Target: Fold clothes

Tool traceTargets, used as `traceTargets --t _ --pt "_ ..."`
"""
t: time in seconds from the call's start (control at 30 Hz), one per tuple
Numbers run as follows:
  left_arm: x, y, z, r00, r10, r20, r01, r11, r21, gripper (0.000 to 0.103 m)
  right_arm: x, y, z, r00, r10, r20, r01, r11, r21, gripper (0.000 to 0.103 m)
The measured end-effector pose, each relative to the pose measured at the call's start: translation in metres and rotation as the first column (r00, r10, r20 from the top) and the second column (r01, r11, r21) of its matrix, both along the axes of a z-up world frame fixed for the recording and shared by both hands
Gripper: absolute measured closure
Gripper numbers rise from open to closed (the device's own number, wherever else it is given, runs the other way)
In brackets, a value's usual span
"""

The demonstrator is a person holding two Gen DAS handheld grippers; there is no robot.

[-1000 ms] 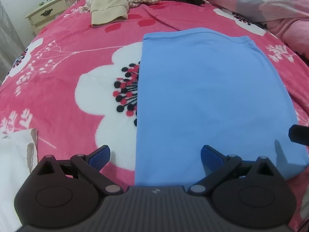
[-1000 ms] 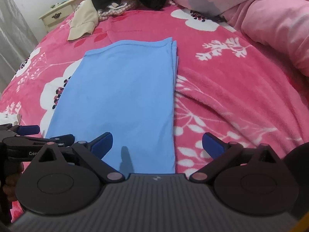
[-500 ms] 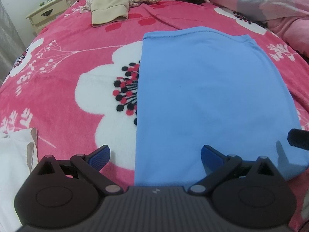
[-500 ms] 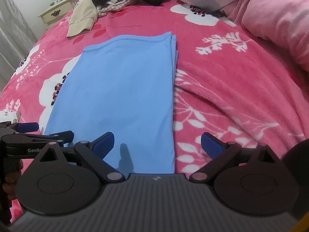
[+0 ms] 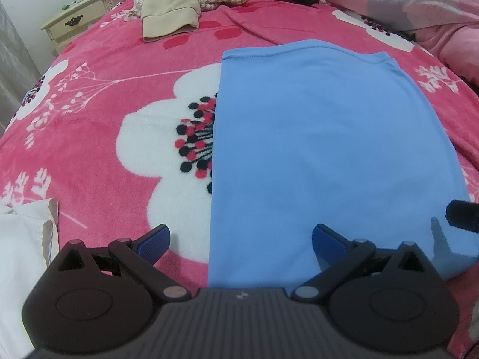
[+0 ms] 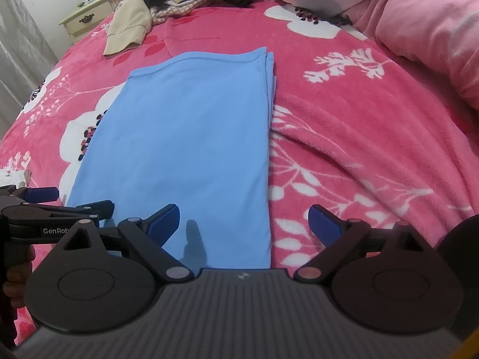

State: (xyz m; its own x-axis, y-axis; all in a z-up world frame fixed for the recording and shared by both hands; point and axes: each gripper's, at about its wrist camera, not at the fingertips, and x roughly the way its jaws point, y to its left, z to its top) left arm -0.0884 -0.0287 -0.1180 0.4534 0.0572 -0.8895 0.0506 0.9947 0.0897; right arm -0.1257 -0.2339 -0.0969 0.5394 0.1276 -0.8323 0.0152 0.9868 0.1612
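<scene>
A: Fingers of the left gripper [image 5: 241, 239], left wrist view, are standing wide and empty, straddling the near left edge of the blue cloth [image 5: 329, 149] lying on the bed [image 5: 104, 119].

B: Right wrist view: the right gripper [image 6: 244, 224] fingers are closing, nothing pinched yet; the stacked layers at the cloth's right edge are risking a partial grab and a crooked fold.

Blue garment [image 6: 185, 149]: smooth matt knit cloth, stitched hem at top. Pink blanket [image 6: 344, 155]: fuzzy fleece. Nightstand [image 5: 86, 22], upper left: painted wood. Left gripper [image 5: 239, 239]: matt black plastic, ribbed blue pads.
</scene>
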Motion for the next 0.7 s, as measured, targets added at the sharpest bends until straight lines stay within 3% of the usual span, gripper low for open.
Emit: traceTargets --t 0.7 --pt "0.0005 0.0 -0.0004 1.0 0.005 -0.002 -0.005 1.0 0.0 0.001 0.0 0.0001 0.0003 1.0 0.0 0.011 0.0 1.0 -0.012 0.012"
